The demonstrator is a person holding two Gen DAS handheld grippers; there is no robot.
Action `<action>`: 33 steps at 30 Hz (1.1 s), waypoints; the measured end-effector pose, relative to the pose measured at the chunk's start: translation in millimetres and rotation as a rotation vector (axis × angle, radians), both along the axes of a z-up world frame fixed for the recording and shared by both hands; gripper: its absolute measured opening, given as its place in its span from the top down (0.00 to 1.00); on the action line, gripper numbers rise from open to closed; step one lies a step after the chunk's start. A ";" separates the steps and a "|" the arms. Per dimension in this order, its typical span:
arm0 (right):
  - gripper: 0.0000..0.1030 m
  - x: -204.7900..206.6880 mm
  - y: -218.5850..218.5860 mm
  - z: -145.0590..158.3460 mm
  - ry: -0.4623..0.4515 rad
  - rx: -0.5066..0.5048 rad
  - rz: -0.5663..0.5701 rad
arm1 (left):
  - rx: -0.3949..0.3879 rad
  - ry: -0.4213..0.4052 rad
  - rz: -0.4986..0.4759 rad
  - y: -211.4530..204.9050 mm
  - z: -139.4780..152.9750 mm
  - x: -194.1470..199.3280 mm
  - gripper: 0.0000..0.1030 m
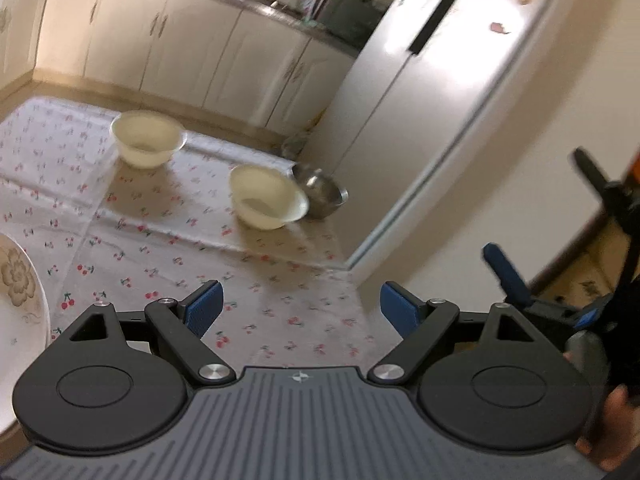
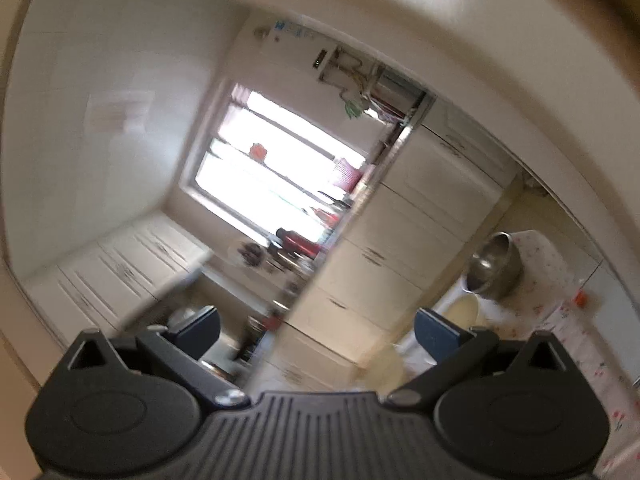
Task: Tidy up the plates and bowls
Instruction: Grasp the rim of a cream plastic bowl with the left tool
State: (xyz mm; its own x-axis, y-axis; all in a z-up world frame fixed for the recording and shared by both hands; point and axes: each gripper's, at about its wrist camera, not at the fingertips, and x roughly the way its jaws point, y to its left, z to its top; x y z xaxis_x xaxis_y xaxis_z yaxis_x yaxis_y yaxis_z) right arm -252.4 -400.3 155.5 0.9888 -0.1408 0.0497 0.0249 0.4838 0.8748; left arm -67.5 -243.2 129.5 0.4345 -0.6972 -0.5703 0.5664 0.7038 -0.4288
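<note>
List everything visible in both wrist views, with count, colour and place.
cream bowls: 2, cream; one far on the cloth, the other nearer, beside the steel bowl
steel bowl: 1, silver; cloth's far right edge, by the fridge
plate: 1, white with beige flower; left edge, partly out of view
tablecloth: 1, white with red cherries; over the table
fridge: 1, white, magnets on it; right of the table
cabinets: a row, cream; behind the table
window: 1, bright; right wrist view, blurred
left gripper: black, blue pads; jaws open, empty
right gripper: same; jaws open, empty
hand: 1; lower right edge
</note>
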 end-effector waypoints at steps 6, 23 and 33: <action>0.00 -35.1 -5.9 31.2 0.037 -0.089 -0.059 | -0.029 -0.092 0.002 4.8 26.4 -27.5 0.00; 0.00 96.0 -14.8 -68.3 0.342 -0.067 0.022 | 0.140 -0.194 0.128 -21.6 -9.7 70.2 0.00; 0.17 162.9 -46.5 -119.4 0.360 -0.049 -0.007 | 0.197 -0.121 0.124 -61.1 -61.7 131.8 0.31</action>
State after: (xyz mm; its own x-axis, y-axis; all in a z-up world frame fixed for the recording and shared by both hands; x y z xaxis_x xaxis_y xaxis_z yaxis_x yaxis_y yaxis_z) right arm -89.5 -446.8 36.1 0.9433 -0.1537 -0.2942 0.3303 0.5237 0.7853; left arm 64.2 -304.2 67.7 0.5830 -0.5147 -0.6287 0.5092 0.8344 -0.2110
